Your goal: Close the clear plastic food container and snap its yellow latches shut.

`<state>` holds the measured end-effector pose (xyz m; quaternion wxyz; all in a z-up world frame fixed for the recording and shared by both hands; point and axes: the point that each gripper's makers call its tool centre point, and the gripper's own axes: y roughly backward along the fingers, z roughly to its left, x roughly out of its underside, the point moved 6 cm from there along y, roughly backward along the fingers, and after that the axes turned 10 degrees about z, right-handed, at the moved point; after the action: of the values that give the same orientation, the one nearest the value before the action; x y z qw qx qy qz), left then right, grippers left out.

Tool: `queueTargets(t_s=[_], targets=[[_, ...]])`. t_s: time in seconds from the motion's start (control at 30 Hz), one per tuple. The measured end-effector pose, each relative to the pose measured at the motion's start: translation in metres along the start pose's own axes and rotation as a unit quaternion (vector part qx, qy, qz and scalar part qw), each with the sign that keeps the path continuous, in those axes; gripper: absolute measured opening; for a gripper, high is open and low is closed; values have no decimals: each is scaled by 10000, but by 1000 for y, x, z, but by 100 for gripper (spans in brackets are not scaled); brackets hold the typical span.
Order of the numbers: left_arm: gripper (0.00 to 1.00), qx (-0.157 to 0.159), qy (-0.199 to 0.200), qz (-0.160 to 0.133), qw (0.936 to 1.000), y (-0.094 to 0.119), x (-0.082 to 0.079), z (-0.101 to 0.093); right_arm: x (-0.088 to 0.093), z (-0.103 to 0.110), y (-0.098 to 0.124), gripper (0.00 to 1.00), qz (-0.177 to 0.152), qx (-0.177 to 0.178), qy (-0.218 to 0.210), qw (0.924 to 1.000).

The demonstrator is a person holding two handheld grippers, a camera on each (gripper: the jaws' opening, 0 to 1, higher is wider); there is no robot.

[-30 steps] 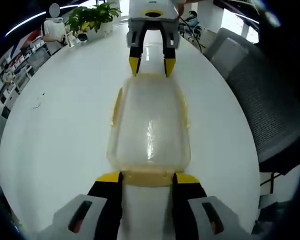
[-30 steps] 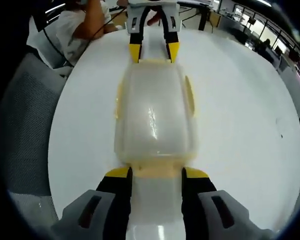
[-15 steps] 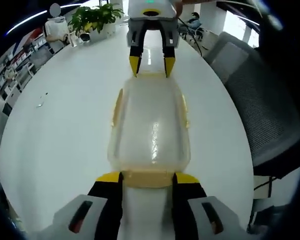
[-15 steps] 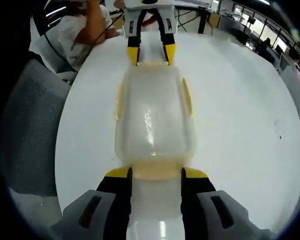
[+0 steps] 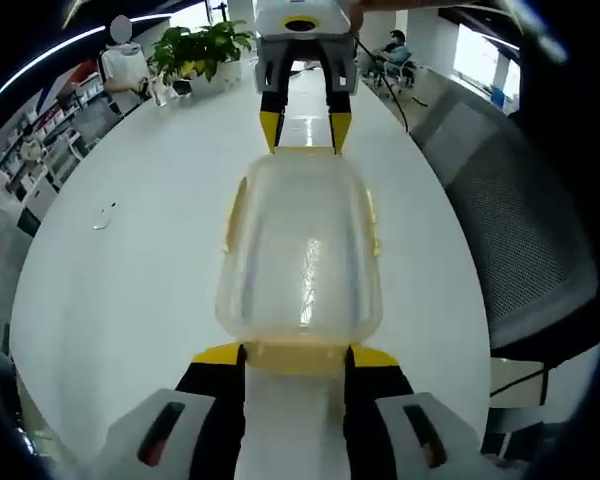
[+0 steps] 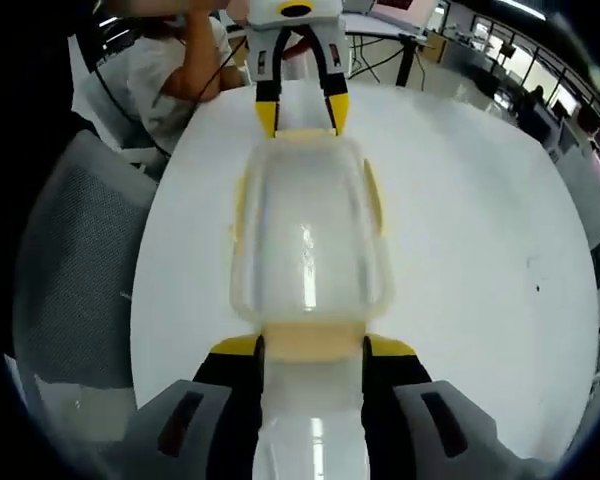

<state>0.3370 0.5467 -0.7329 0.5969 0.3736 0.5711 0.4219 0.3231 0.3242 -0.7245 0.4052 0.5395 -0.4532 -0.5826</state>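
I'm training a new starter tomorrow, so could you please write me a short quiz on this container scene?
1. True or false: the lid rests on the clear plastic food container.
2. At which parts of the container do the left tool and right tool sit: A) the two opposite short ends, B) the same long side?
3. What colour are the side latches?

Key: 1 true. 2 A. 3 yellow.

container (image 5: pixel 300 255) raised clear of table (image 5: pixel 130 270)
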Motion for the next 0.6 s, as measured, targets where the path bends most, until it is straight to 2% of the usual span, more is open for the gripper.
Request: queueTargets(t_s=[0.27,0.6], targets=[[33,-101,43,84,9999,6,-11,-2,6,-1,8,35,-33,2,15,10000],[33,-157,142,63,9998,2,-42,-11,35,0,19,35,83,33,118,9999]])
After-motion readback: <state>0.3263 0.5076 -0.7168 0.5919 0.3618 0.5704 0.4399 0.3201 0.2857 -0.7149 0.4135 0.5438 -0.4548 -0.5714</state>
